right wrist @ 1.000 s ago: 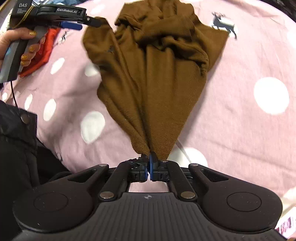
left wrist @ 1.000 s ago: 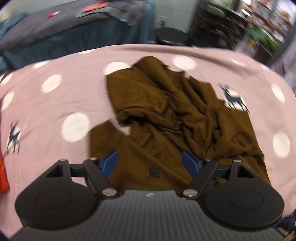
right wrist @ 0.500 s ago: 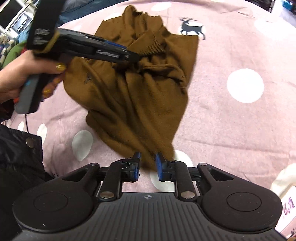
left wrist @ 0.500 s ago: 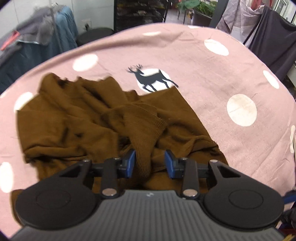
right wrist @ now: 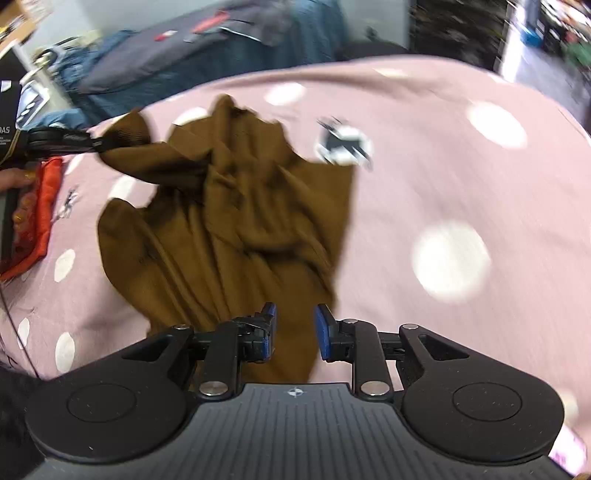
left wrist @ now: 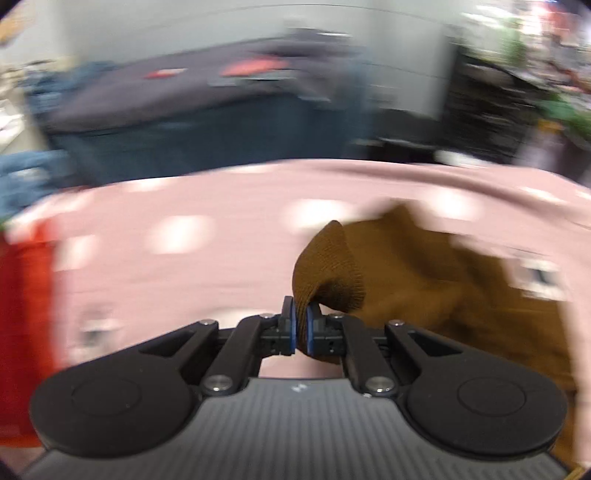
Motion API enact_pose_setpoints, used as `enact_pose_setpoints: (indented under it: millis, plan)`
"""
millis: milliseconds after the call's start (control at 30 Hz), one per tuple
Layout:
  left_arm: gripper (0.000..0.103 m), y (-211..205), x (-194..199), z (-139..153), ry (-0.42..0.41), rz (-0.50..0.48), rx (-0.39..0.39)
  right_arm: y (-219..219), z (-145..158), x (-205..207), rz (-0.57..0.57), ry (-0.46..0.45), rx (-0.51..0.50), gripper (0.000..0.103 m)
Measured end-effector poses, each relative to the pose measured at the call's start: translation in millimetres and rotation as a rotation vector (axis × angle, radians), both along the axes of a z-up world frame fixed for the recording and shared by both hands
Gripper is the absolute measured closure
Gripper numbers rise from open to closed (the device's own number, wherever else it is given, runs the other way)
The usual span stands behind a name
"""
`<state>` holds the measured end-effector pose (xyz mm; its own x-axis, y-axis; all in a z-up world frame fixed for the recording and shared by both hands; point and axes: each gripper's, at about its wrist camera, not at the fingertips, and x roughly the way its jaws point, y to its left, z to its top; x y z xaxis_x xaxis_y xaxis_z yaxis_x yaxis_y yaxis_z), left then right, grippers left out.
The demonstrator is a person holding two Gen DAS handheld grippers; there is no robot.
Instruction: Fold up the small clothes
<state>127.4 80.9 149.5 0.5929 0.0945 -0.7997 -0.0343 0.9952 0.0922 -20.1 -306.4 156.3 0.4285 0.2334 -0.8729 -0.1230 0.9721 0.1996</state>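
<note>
A crumpled brown knit garment (right wrist: 243, 221) lies on the pink spotted cloth (right wrist: 461, 166). My left gripper (left wrist: 300, 328) is shut on a ribbed cuff of the garment (left wrist: 328, 269) and holds it lifted; it also shows at the left of the right wrist view (right wrist: 94, 142), pulling a sleeve out to the left. My right gripper (right wrist: 294, 330) is open over the garment's near edge, with nothing between its pads.
A red cloth (right wrist: 40, 214) lies at the left on the pink cover. Beyond the far edge stand dark blue covered furniture (right wrist: 207, 48) with clothes on it and dark shelving (right wrist: 461, 29) at the right. The left wrist view is motion-blurred.
My left gripper closed on the brown cuff and swung left, lifting it. My right gripper let go of the garment's hem and opened wider.
</note>
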Motion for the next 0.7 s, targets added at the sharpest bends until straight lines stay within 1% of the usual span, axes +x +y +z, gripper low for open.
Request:
enact_pose_setpoints:
  millis: [67,133,167,200,233,267,300,333,367,400,433,467,500,533,567,600,633,667,700]
  plan:
    - [0.098,49,-4,-1,0.021,0.105,0.079,16,-8,20,0.067,-0.024,0.001,0.048]
    - [0.098,88,-12,-5,0.053,0.194,0.131,34,-15,41,0.119,-0.051,-0.008,0.044]
    - [0.097,105,-16,-8,0.089,0.231,0.143,44,-20,50,0.145,-0.060,-0.015,0.041]
    - [0.095,118,-19,-12,0.121,0.266,0.132,53,-23,59,0.166,-0.068,-0.025,0.040]
    - [0.086,128,-25,-15,0.137,0.294,0.104,63,-27,67,0.181,-0.077,-0.033,0.037]
    - [0.070,132,-33,-17,0.141,0.298,0.068,72,-31,75,0.194,-0.085,-0.036,0.031]
    - [0.059,130,-40,-18,0.138,0.283,0.039,80,-34,81,0.209,-0.086,-0.035,0.026]
    - [0.040,123,-47,-19,0.130,0.260,0.020,89,-37,87,0.223,-0.086,-0.035,0.018]
    - [0.030,113,-52,-22,0.125,0.228,0.003,97,-40,92,0.232,-0.091,-0.035,0.017]
    - [0.028,102,-57,-26,0.127,0.187,-0.027,105,-43,95,0.240,-0.096,-0.036,0.017]
    - [0.027,85,-58,-30,0.139,0.133,-0.074,112,-46,99,0.248,-0.097,-0.045,0.017]
    - [0.026,71,-60,-36,0.160,0.069,-0.122,120,-50,100,0.252,-0.090,-0.074,0.017]
    - [0.026,56,-60,-43,0.182,0.006,-0.153,126,-57,103,0.247,-0.076,-0.119,0.018]
    - [0.022,38,-60,-50,0.203,-0.047,-0.155,131,-61,103,0.244,-0.064,-0.157,0.022]
    - [0.021,24,-57,-58,0.214,-0.090,-0.127,134,-65,104,0.244,-0.049,-0.183,0.039]
    - [0.021,11,-55,-66,0.210,-0.122,-0.082,134,-66,104,0.235,-0.041,-0.193,0.091]
    - [0.021,-3,-53,-73,0.211,-0.144,-0.034,129,-64,103,0.215,-0.044,-0.187,0.092]
    - [0.030,-13,-52,-79,0.215,-0.168,-0.009,124,-59,100,0.190,-0.059,-0.171,0.094]
    - [0.040,-20,-52,-81,0.217,-0.201,-0.030,118,-53,96,0.169,-0.080,-0.159,0.094]
